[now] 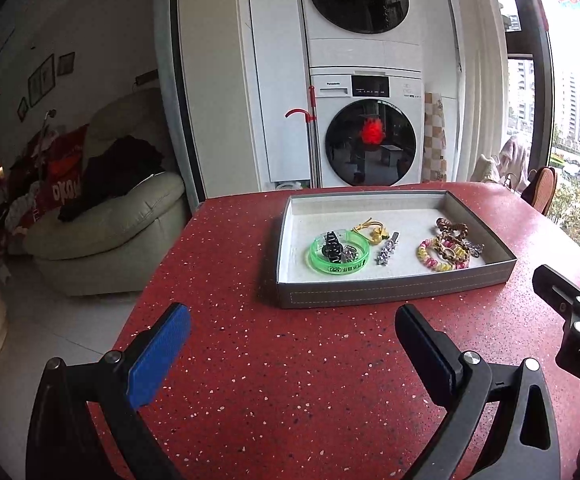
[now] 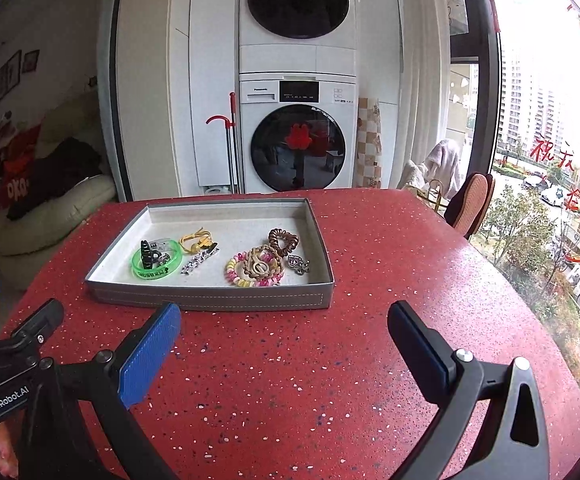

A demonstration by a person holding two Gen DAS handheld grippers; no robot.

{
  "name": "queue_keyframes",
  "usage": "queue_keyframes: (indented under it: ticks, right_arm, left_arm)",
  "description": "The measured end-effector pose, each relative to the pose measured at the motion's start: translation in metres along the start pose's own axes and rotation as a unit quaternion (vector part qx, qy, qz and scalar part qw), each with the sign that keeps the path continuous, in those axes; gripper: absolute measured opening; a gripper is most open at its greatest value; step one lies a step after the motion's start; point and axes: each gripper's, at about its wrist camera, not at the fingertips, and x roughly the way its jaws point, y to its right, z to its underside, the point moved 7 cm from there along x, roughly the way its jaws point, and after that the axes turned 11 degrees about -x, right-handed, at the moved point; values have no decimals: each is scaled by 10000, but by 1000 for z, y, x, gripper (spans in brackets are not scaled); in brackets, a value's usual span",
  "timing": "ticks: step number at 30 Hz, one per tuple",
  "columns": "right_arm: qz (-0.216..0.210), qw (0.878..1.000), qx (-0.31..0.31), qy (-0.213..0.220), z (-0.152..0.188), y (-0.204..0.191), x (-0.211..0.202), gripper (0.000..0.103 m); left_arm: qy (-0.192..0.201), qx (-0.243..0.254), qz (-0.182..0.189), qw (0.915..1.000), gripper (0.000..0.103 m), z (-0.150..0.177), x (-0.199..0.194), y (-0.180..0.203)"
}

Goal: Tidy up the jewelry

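A grey tray [image 1: 393, 289] [image 2: 210, 300] sits on the red speckled table and holds the jewelry. On its left lie a green bangle [image 1: 339, 267] [image 2: 158, 271] with a black claw clip [image 1: 331, 245] [image 2: 146, 253], a yellow hair tie [image 1: 371, 230] [image 2: 196, 240] and a silver clip [image 1: 386, 249] [image 2: 198, 261]. On its right lie a pink-yellow coil tie [image 1: 435, 261] [image 2: 250, 276], a brown coil tie [image 1: 451, 226] [image 2: 282, 238] and a small silver piece [image 2: 298, 264]. My left gripper [image 1: 291, 320] and right gripper [image 2: 284, 318] are open and empty, in front of the tray.
The red table [image 1: 290, 380] [image 2: 409, 260] ends at the left near a cream sofa [image 1: 122, 208]. A stacked washer and dryer [image 2: 297, 136] stand behind. A chair back [image 2: 469, 200] is at the far right by the window.
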Motion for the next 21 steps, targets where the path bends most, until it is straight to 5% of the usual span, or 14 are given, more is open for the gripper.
queue_keyframes:
  ticks: [21]
  right_arm:
    - [-24, 10000, -5, 0, -3, -1, 0, 103]
  left_arm:
    - [-28, -46, 62, 10000, 103, -3, -3, 1]
